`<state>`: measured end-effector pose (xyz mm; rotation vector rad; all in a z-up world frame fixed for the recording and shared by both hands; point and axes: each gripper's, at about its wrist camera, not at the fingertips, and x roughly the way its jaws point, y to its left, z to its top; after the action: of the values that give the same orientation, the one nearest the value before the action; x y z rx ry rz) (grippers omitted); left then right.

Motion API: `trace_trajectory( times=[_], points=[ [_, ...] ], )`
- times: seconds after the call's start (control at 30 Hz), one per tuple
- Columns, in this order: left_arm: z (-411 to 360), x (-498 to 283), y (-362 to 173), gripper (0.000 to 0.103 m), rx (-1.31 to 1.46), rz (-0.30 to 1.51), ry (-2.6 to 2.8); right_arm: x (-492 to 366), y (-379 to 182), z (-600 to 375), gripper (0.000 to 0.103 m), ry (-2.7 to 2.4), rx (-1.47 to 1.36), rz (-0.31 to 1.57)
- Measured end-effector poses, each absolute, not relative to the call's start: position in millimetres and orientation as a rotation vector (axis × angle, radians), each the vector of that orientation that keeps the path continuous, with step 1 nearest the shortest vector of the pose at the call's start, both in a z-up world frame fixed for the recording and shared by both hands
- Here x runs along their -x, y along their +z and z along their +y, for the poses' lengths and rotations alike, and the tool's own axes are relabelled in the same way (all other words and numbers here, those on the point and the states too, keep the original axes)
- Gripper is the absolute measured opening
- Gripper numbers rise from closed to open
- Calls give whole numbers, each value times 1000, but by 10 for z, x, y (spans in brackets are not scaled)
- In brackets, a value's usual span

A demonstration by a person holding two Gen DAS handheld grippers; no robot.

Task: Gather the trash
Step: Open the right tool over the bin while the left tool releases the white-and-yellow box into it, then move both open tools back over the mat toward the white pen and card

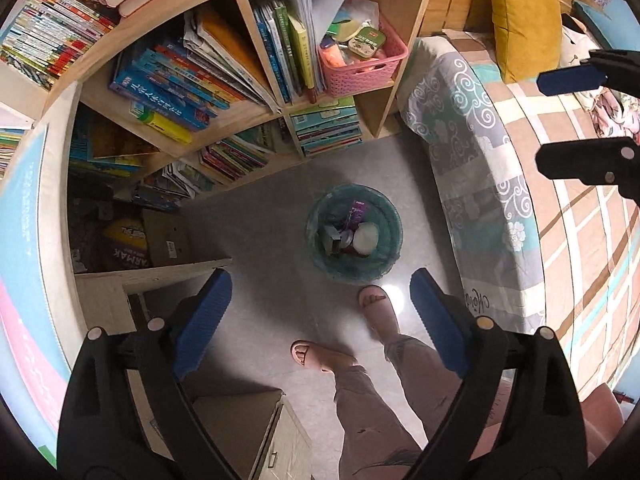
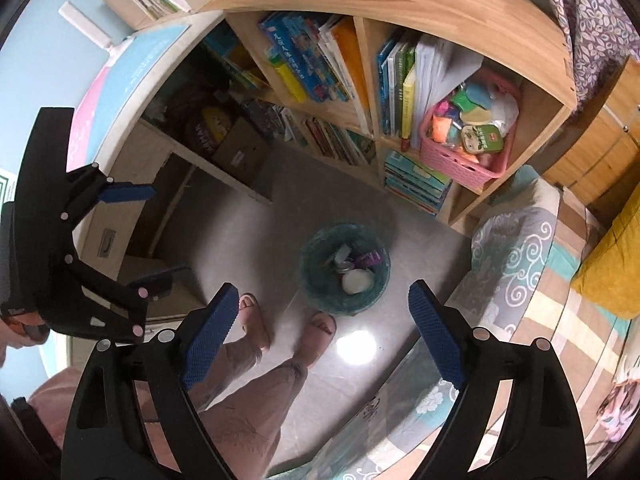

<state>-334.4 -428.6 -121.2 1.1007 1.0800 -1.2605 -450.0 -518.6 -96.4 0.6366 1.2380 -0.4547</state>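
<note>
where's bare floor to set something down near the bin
Bare floor lies between the bin and the bookshelf, and left of the bin toward the cardboard box. It is crowded in front of the bin, where the feet stand, and tight on the right, where the bed runs close.

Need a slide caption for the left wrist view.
Open left gripper above a teal trash bin holding trash, beside bookshelf and bed.
</note>
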Motion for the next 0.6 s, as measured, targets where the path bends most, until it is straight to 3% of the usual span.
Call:
trace_trajectory(
  times=[0.6],
  points=[
    [-4058,3042,-980,89,-1039,1049,-1202,4140,-860,-5074,86,-383,-566,1239]
  ],
)
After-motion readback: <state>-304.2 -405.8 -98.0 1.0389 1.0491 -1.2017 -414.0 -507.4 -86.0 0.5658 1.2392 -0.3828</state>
